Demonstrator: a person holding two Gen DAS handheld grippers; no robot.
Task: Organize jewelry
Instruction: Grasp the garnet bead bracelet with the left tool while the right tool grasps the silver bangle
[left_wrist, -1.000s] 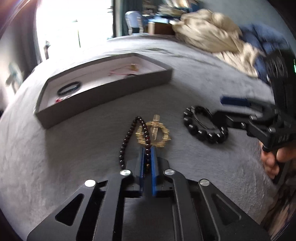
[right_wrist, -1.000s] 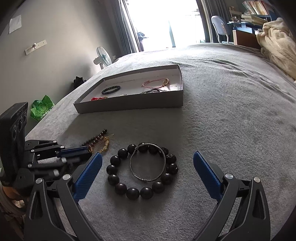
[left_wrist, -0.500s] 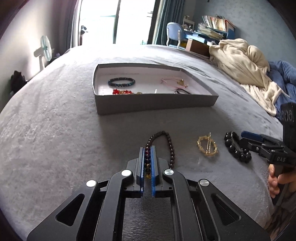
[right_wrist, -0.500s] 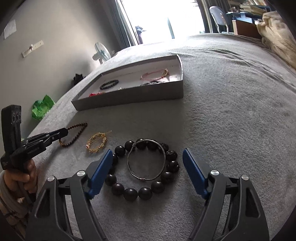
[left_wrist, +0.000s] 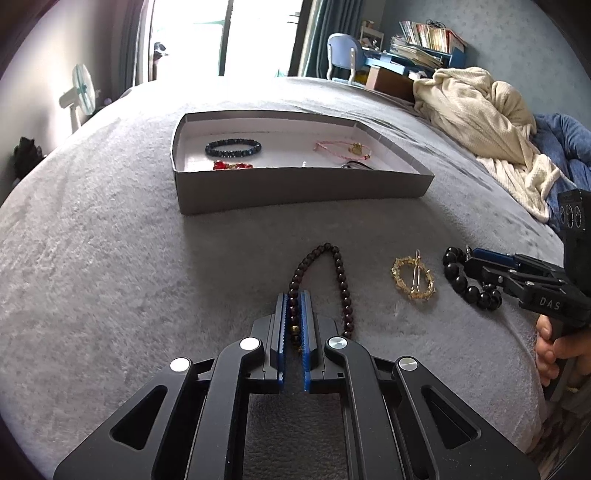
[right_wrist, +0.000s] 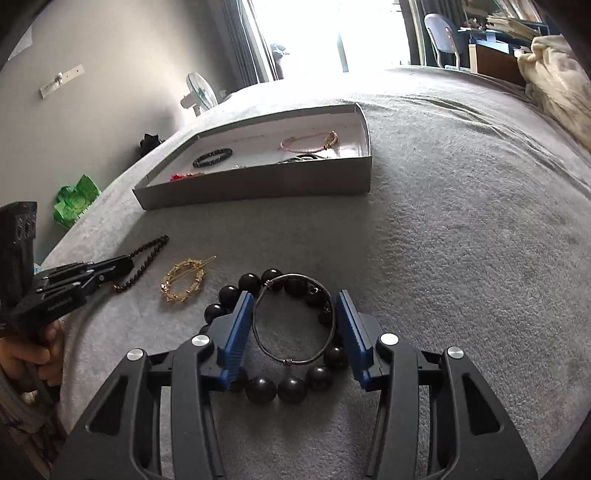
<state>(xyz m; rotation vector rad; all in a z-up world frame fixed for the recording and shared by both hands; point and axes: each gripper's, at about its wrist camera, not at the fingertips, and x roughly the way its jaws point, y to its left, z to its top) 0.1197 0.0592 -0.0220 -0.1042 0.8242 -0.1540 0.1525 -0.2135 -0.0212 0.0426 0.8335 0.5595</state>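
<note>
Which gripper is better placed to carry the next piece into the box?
Left. The left gripper is already shut on the dark bead string, facing the box. The right gripper is open, only straddling the metal bangle.

Bedcover (right_wrist: 461, 258): grey, fuzzy matt cloth. Box (left_wrist: 295, 192): matt grey cardboard. Large-bead bracelet (right_wrist: 280, 387): glossy black. Bangle (right_wrist: 295, 317): thin metal wire. Hair clip (left_wrist: 413, 278): shiny gold metal.

A wide bed under a grey plush cover (left_wrist: 110, 229) filled the room. Bright daylight poured through a tall window (left_wrist: 188, 33) with dark curtains. A white standing fan (left_wrist: 82, 94) stood by the plain grey wall (right_wrist: 110, 74); a pale blue chair (left_wrist: 341, 55) faced a cluttered desk (left_wrist: 417, 48).
</note>
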